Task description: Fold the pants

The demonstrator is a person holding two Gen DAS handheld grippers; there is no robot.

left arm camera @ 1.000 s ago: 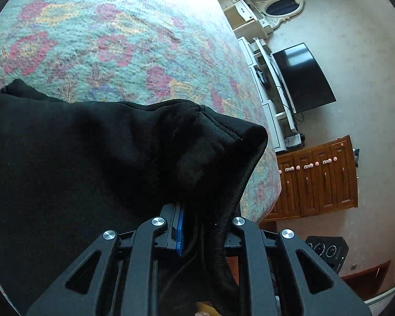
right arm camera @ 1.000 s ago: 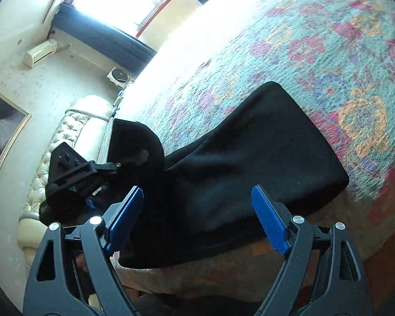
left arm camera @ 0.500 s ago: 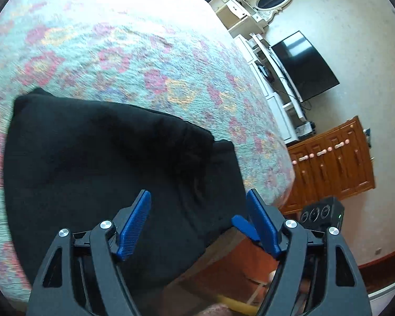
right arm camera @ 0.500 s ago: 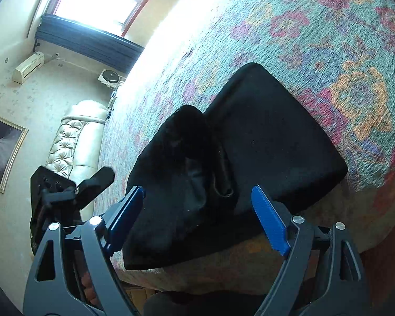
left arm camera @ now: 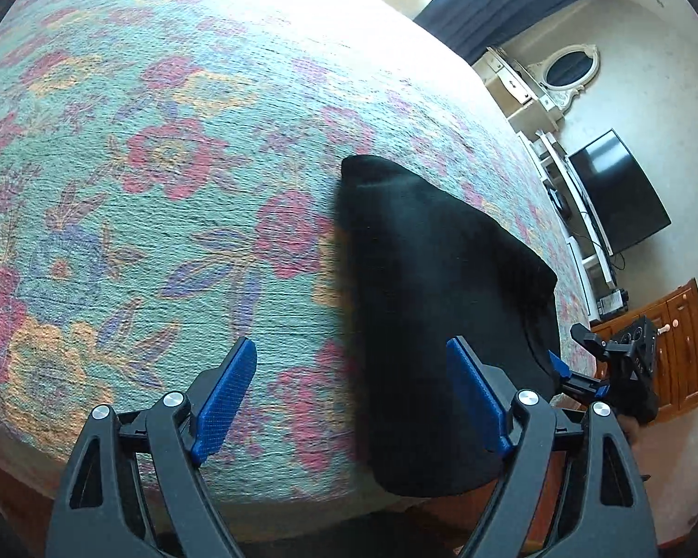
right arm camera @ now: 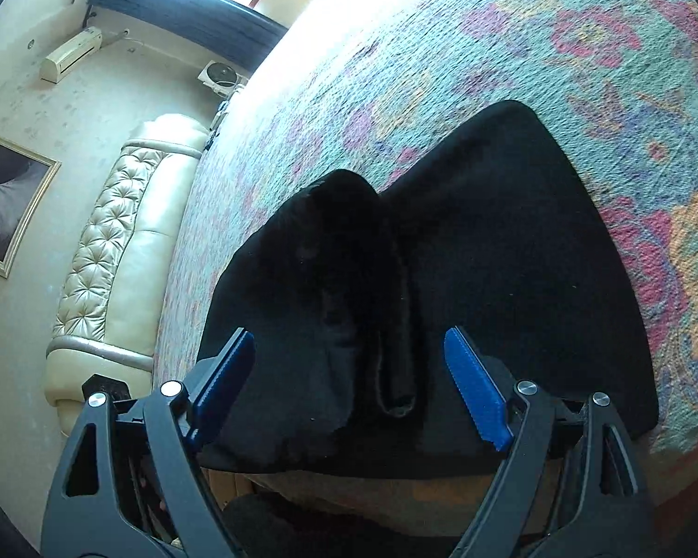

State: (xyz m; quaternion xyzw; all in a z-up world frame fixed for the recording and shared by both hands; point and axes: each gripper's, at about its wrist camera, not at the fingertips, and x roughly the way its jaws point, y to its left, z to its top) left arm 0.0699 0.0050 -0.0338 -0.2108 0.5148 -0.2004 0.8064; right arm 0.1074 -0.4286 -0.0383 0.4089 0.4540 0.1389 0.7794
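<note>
The left tool (left arm camera: 351, 397) pointed downward, its jaws just opened wide with nothing between them. The right tool (right arm camera: 349, 383) also angled down, jaws spread apart, gripping nothing.

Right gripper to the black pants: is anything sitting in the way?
Nothing visible. The right gripper is open, and the folded black pants lie directly ahead of its fingers on the floral bedspread, with only bare fabric between.

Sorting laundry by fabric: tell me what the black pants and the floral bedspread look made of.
Black pants: soft, matte knit, probably fleece or sweatshirt cotton; they sit in thick, rounded folds without shine. Floral bedspread: coarse woven or chenille-like textile, matte; fine ribbed lines run across its pattern. The exact fibre cannot be told.
</note>
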